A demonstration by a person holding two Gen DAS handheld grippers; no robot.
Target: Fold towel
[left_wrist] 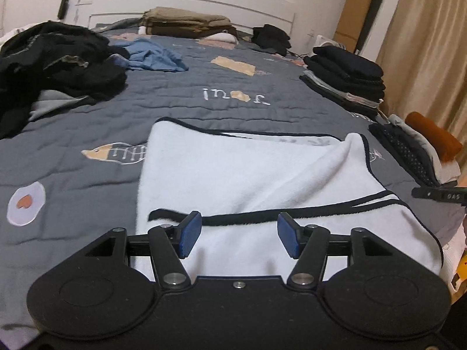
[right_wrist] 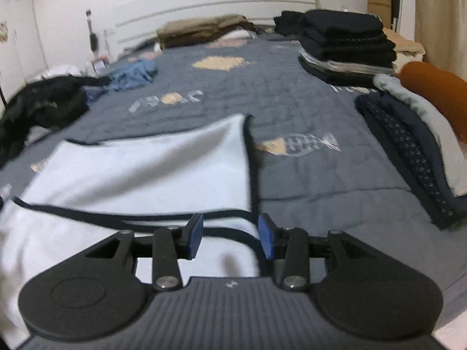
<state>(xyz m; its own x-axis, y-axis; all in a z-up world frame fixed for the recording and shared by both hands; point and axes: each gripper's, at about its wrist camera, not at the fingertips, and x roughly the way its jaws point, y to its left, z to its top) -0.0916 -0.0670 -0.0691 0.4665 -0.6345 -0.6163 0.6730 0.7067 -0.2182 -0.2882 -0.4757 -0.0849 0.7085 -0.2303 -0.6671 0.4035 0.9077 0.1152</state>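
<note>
A home bedroom. A bed (left_wrist: 248,87) with a grey quilted cover stitched with fish and egg shapes fills the view, backed by a white headboard (left_wrist: 192,5). Folded clothes (left_wrist: 347,73) sit stacked on one side, loose dark clothes (left_wrist: 55,58) heaped on the other. Beige curtains (left_wrist: 429,43) hang beside it.

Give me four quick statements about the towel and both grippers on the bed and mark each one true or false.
1. The white towel has a dark border. True.
2. The left gripper is clamped on the towel. False: its jaws stand apart, nothing pinched.
3. The right gripper holds a blue shirt. False: its jaws are open and empty above the towel's edge.
4. A stack of folded dark clothes sits on the grey quilt. True.
</note>
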